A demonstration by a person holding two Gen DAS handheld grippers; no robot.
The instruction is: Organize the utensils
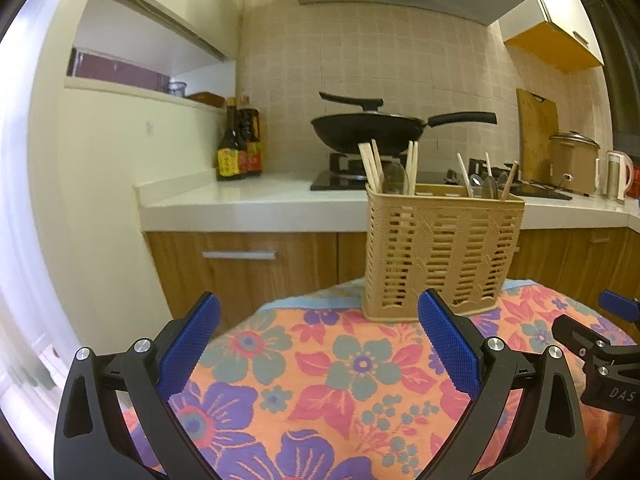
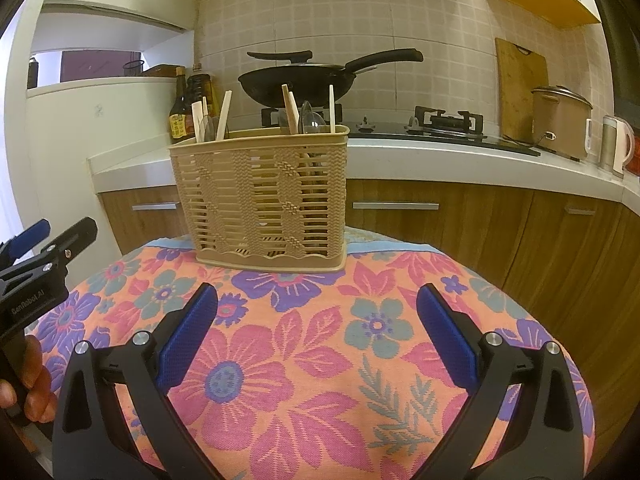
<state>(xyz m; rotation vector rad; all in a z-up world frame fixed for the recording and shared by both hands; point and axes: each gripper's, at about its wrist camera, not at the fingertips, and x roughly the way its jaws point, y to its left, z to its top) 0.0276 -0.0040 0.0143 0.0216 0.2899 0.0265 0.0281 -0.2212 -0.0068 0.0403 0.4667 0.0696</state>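
Note:
A beige slotted utensil basket [image 1: 442,252] stands upright at the far edge of the floral-cloth table [image 1: 320,380]; it also shows in the right wrist view [image 2: 262,196]. Wooden chopsticks [image 1: 370,166] and clear spoons [image 1: 396,178] stick up out of it, as do chopsticks [image 2: 224,116] and a spoon [image 2: 310,118] in the right wrist view. My left gripper [image 1: 320,312] is open and empty, short of the basket. My right gripper [image 2: 318,304] is open and empty, in front of the basket. Each gripper shows at the edge of the other's view, the right one [image 1: 600,344] and the left one [image 2: 36,264].
Behind the table runs a white kitchen counter [image 1: 256,200] with wooden cabinets below. On it stand sauce bottles [image 1: 238,148], a black wok [image 1: 368,128] on a gas stove, a cutting board [image 2: 520,88], a rice cooker [image 2: 560,120] and a kettle [image 2: 616,144].

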